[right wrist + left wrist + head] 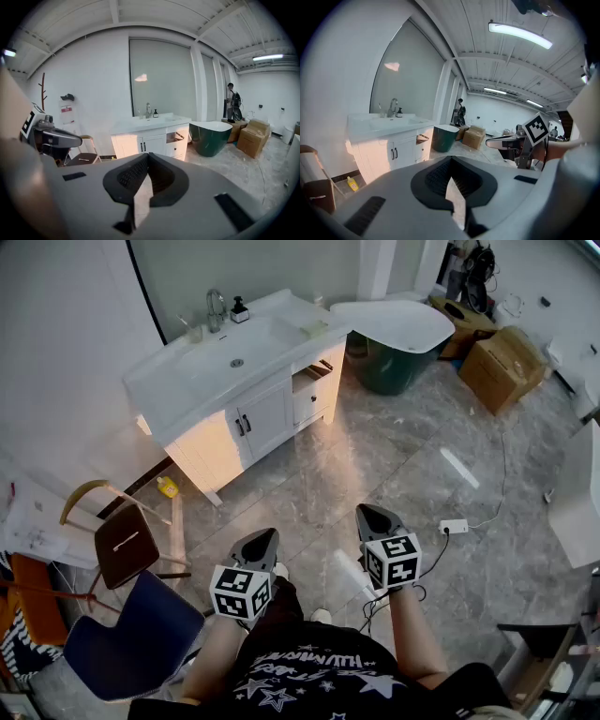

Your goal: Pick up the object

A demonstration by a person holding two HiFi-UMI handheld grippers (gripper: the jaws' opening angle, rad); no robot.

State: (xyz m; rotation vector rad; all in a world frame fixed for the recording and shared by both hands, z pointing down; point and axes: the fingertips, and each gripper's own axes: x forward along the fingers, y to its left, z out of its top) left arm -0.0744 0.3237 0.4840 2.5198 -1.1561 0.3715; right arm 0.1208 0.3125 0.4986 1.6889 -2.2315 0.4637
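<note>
Which object is meant is not marked out. My guess is the small yellow bottle [167,487] on the floor at the foot of the white vanity [267,418], though the soap bottle [240,310] beside the faucet [217,307] on its top is another candidate. Both sit well apart from the person, who stands on the grey floor facing the vanity with 2 grippers held out in front. The left gripper [267,533] has its jaws pressed together with nothing between them, and the right gripper [368,510] is likewise closed and empty. I judge the task barely begun: this is the approach. The next move calls for walking closer, picking 1 gripper, spreading its jaws and bringing them down around the chosen thing.
</note>
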